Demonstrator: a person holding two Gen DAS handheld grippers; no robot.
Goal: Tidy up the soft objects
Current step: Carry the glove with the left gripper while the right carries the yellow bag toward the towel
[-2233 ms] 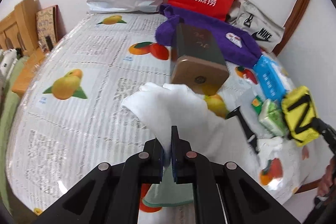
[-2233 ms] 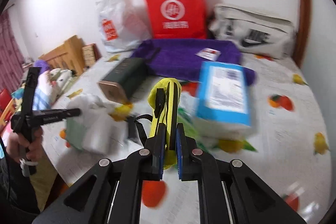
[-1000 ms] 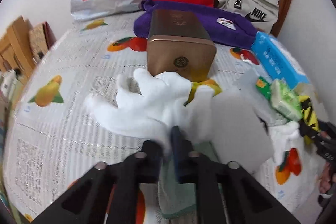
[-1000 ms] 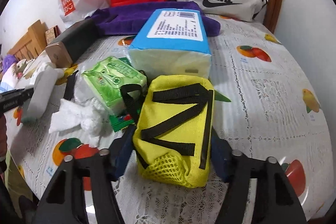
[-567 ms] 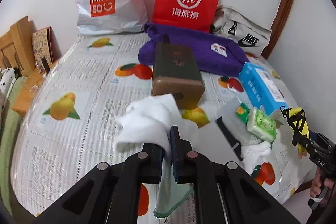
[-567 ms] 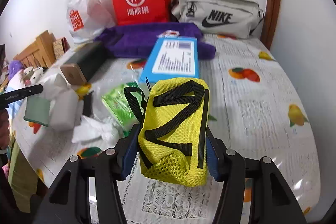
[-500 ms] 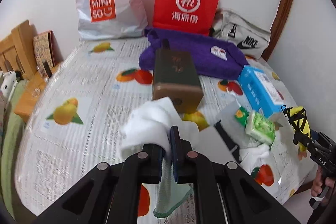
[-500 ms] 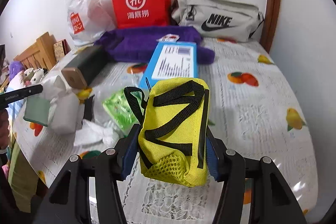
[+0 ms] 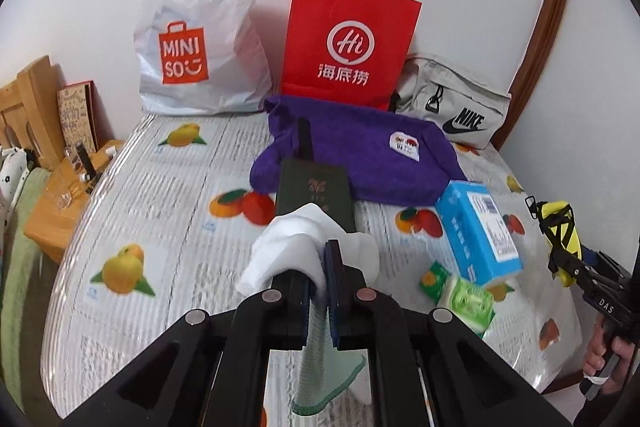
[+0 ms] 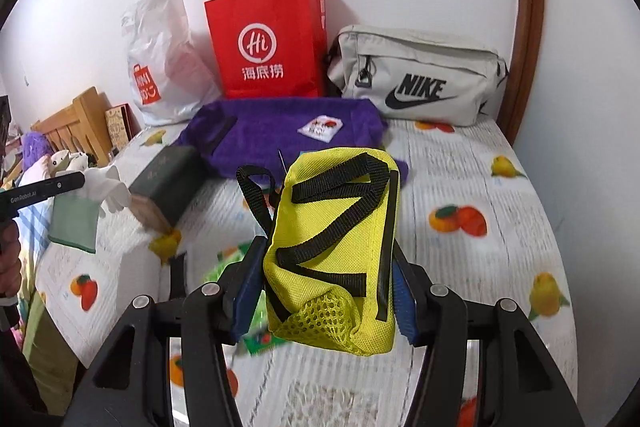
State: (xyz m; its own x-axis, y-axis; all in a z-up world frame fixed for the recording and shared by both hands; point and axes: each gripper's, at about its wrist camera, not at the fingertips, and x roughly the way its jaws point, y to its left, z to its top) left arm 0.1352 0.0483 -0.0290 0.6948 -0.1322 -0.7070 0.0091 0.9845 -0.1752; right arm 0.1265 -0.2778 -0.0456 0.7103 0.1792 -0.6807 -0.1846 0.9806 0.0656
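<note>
The right gripper [image 10: 326, 291], having regrasped, clamped the yellow pouch [image 10: 336, 251] off the table [image 9: 168, 203]; at nine o'clock the left gripper [image 9: 318, 269] kept its cloth [image 9: 296, 247] pinched aloft. Both awaited placement.

Plastic bag [image 9: 200, 39] left of paper bag [image 9: 348, 43] — towel [image 9: 376, 163] before it, box [image 9: 314, 195] before the towel.
</note>
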